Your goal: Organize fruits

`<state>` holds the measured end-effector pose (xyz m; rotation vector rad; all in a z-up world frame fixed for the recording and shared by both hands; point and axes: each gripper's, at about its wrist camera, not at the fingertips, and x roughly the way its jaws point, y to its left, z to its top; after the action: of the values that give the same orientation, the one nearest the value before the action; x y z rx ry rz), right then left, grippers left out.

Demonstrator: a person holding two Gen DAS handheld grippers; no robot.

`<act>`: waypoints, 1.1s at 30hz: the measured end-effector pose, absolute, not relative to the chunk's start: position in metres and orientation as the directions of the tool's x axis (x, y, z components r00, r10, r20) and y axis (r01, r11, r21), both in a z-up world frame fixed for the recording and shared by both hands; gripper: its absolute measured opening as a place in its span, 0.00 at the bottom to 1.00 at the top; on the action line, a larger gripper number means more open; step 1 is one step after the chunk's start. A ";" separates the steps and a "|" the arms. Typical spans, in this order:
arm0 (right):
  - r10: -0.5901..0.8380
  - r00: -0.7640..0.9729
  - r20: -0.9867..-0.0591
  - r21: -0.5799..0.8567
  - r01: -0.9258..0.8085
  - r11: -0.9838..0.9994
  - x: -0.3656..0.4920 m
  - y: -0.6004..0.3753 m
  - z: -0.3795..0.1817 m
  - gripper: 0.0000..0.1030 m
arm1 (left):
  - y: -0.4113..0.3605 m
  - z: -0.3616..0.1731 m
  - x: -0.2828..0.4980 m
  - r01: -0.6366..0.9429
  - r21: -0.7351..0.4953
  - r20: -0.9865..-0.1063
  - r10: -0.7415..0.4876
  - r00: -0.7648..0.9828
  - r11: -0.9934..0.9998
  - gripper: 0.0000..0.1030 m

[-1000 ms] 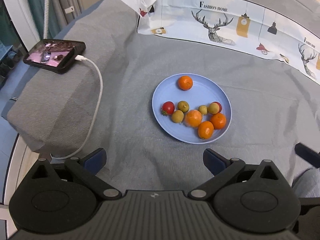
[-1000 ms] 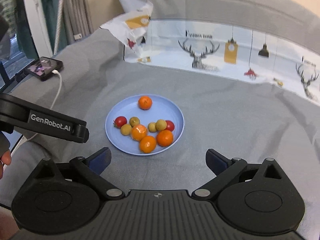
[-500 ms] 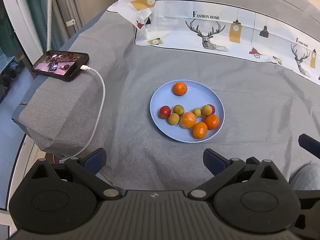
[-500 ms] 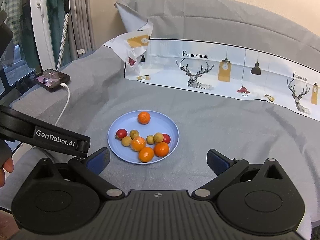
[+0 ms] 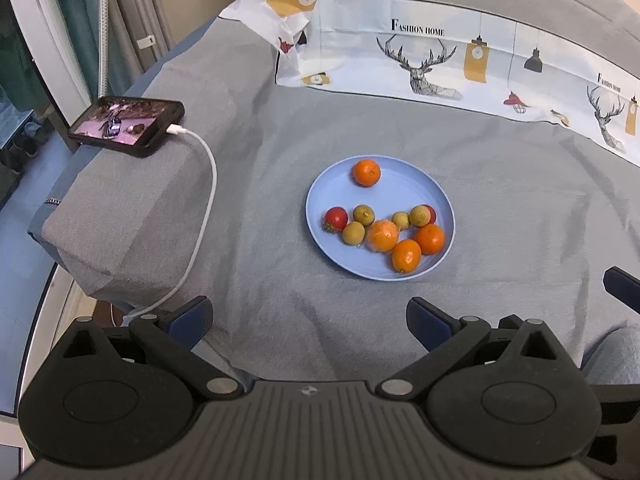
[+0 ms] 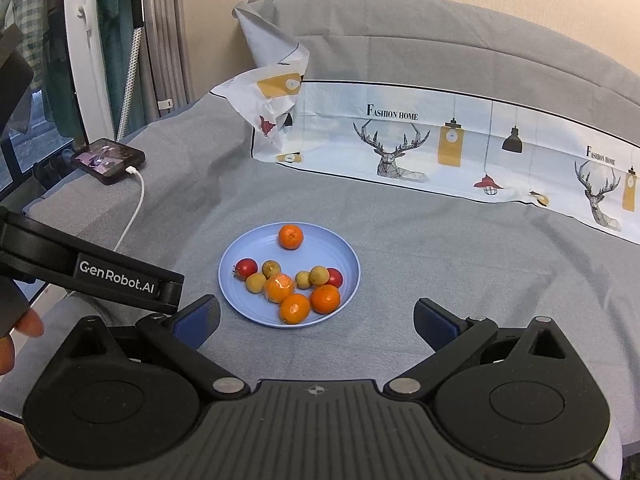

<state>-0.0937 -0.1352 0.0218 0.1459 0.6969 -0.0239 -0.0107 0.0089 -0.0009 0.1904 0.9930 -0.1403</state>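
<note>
A light blue plate (image 5: 404,190) sits on grey cloth and also shows in the right wrist view (image 6: 256,252). It holds several fruits: one orange (image 5: 366,172) alone at the far rim, three more oranges (image 5: 406,255) clustered at the near rim, two red tomatoes (image 5: 336,218) and several small yellow-brown fruits (image 5: 354,233). My left gripper (image 5: 310,322) is open and empty, well short of the plate. My right gripper (image 6: 316,322) is open and empty, just short of the plate's near rim. The left gripper's body (image 6: 116,278) shows at the left of the right wrist view.
A phone (image 5: 127,125) with a lit screen lies at the cloth's left edge on a white charging cable (image 5: 204,216). A white printed cloth with deer (image 5: 460,68) lies behind the plate. The grey surface drops off at the left.
Both grippers have pulled back and risen, so the plate looks smaller and farther away. The fruits have not moved. Both grippers stay open.
</note>
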 end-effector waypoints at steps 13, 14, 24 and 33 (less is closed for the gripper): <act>0.037 0.752 -0.658 0.125 0.060 0.990 -0.089 -0.134 0.016 0.99 | 0.013 -0.008 -0.003 0.133 0.167 -0.812 0.059 0.581 0.977 1.00; 0.038 0.751 -0.659 0.126 0.061 0.990 -0.088 -0.134 0.015 0.99 | 0.013 -0.008 -0.003 0.125 0.171 -0.803 0.065 0.592 0.977 1.00; 0.033 0.743 -0.669 0.138 0.080 0.987 -0.085 -0.139 0.010 0.99 | 0.013 -0.015 0.003 0.151 0.189 -0.825 0.073 0.561 0.970 1.00; 0.029 0.739 -0.673 0.138 0.088 0.986 -0.081 -0.142 0.006 0.99 | 0.012 -0.016 0.005 0.141 0.198 -0.827 0.088 0.555 0.970 1.00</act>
<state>-0.0807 -0.1415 0.0061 0.1652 0.7387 -0.0325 0.0055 0.0121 -0.0159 0.2539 0.9844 -0.0317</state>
